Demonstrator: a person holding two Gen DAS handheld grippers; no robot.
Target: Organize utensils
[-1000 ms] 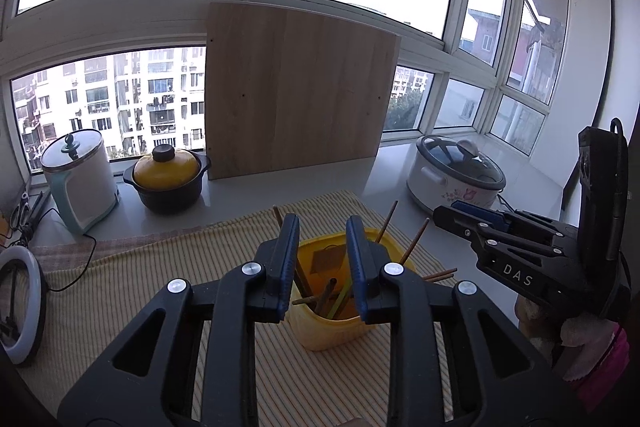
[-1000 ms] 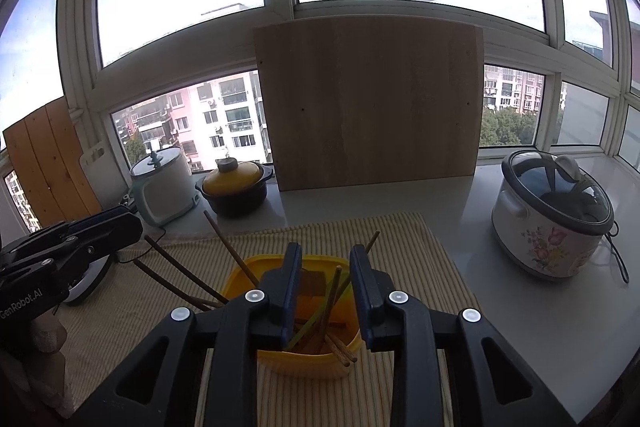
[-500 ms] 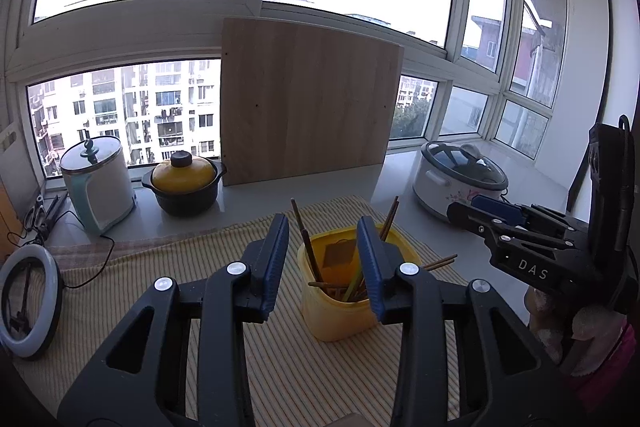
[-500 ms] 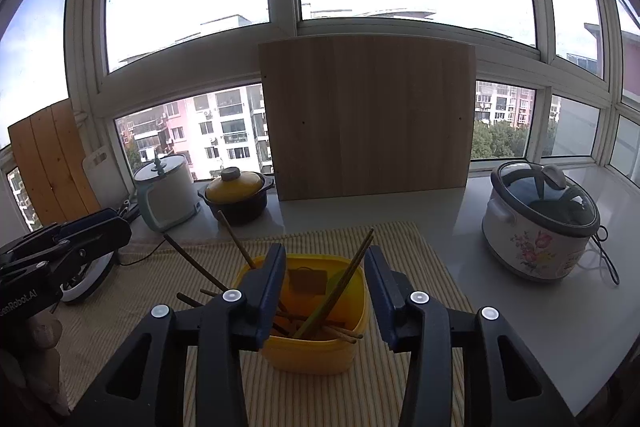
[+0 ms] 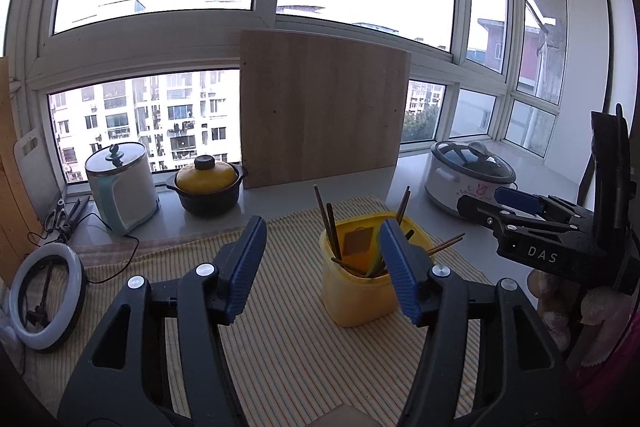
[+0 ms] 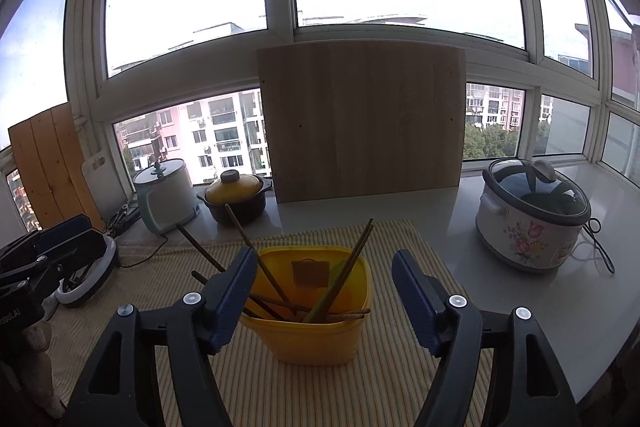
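Observation:
A yellow plastic holder (image 5: 360, 291) stands on a striped cloth (image 5: 288, 339) and holds several brown chopsticks (image 5: 326, 223) and a green utensil. It also shows in the right wrist view (image 6: 316, 327), with chopsticks (image 6: 348, 267) leaning in it. My left gripper (image 5: 322, 263) is open and empty, a little back from the holder and to its left. My right gripper (image 6: 324, 287) is open and empty, with the holder between its jaws in view but farther off. The right gripper also shows in the left wrist view (image 5: 532, 231).
A wooden board (image 5: 320, 107) leans on the window. A white kettle (image 5: 120, 183) and a yellow-lidded black pot (image 5: 206, 187) stand at the back left, a floral slow cooker (image 6: 532, 215) at the right. A ring light (image 5: 44, 299) lies at the left.
Both grippers have opened wide and pulled up and back from the holder. The holder and its chopsticks stay on the cloth.

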